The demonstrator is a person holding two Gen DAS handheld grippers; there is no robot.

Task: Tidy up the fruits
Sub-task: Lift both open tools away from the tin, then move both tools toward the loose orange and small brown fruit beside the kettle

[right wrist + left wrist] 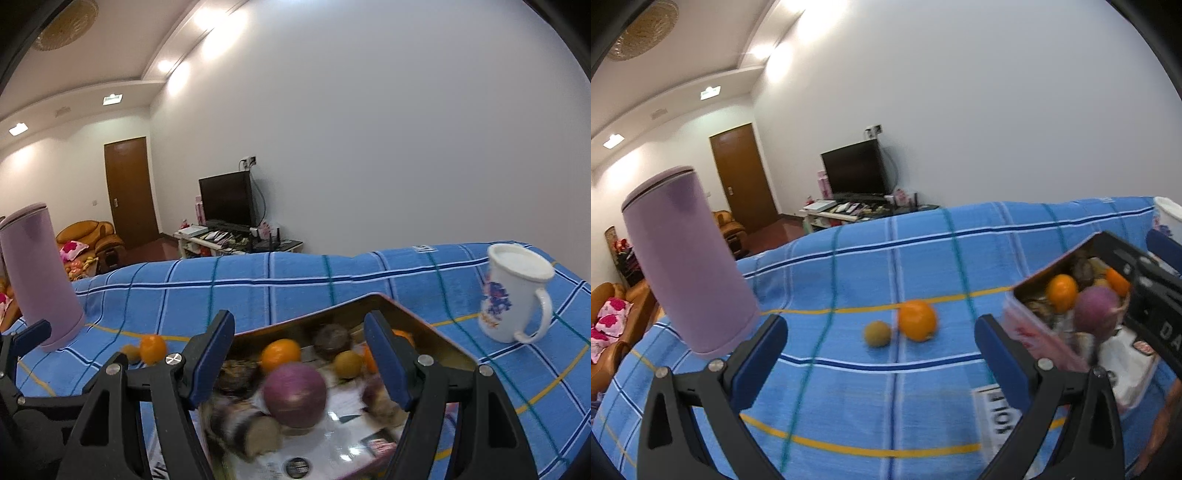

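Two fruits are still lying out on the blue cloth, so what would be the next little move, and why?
Probably ease the left tongs, which stand open and empty, forward onto the orange. It and the small brown fruit lie loose on the cloth, right ahead, while the other fruit already sits in the tin.

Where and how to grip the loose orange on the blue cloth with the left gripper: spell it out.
Grip the orange across its widest middle, coming from above and in front. The small brownish fruit sits close on its left, so keep the left gripper fingers front and back.

Blue plaid cloth (295,291) w/ tin (436,332), orange (917,319), mug (517,295), purple canister (687,258).
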